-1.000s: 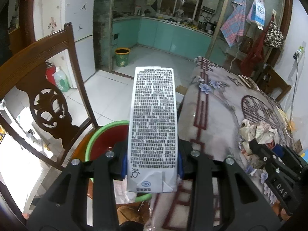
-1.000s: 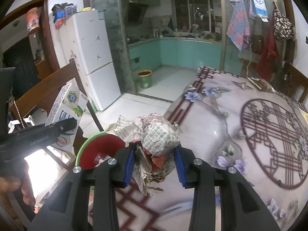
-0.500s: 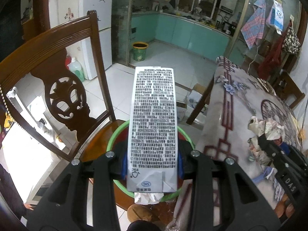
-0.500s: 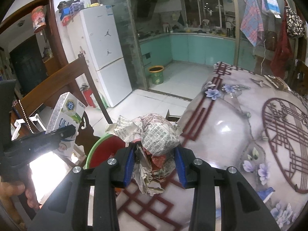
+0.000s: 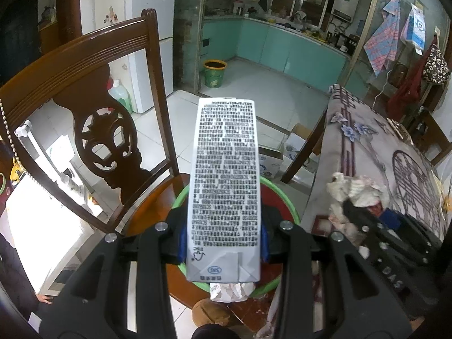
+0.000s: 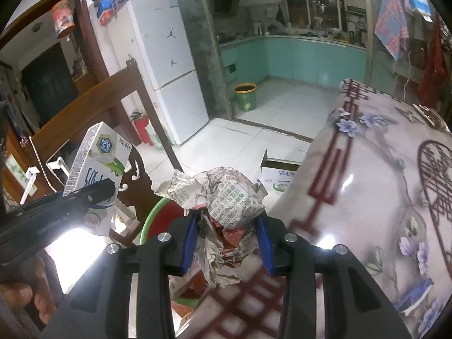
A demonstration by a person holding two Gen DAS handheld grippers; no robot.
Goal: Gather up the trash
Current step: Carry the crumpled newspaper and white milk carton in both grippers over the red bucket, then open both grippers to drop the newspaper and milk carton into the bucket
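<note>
Clamping a tall milk carton [image 5: 224, 186] near its base, my left gripper [image 5: 223, 238] has both blue pads pressed flat against the carton's sides, its printed panel facing the camera and its length running away from me. Directly beneath that carton I see a green-rimmed red basin [image 5: 278, 195] sitting on the seat of a carved wooden chair [image 5: 93, 130], with a bit of crumpled paper already lying at the basin's near edge. My right gripper [image 6: 226, 243] is closed on a ball of crumpled newspaper [image 6: 228, 197], the pads squeezing it from both sides while loose folds of paper hang down between the fingers. From the right wrist view, the wad hangs over the edge of the table [image 6: 367, 197], which wears a glossy floral cloth, and the basin's green rim [image 6: 149, 214] shows just to the left of it, partly hidden behind the paper. Further left in that same view I can pick out my other gripper with the carton's front face, and a hand [image 6: 25, 296] holding the handle low in the corner. Beyond the chair there is a white fridge [image 6: 169, 65], a cardboard box [image 6: 278, 175] on the tiled floor beside the table, and a yellow-rimmed green bin [image 6: 245, 96] at the kitchen doorway.
</note>
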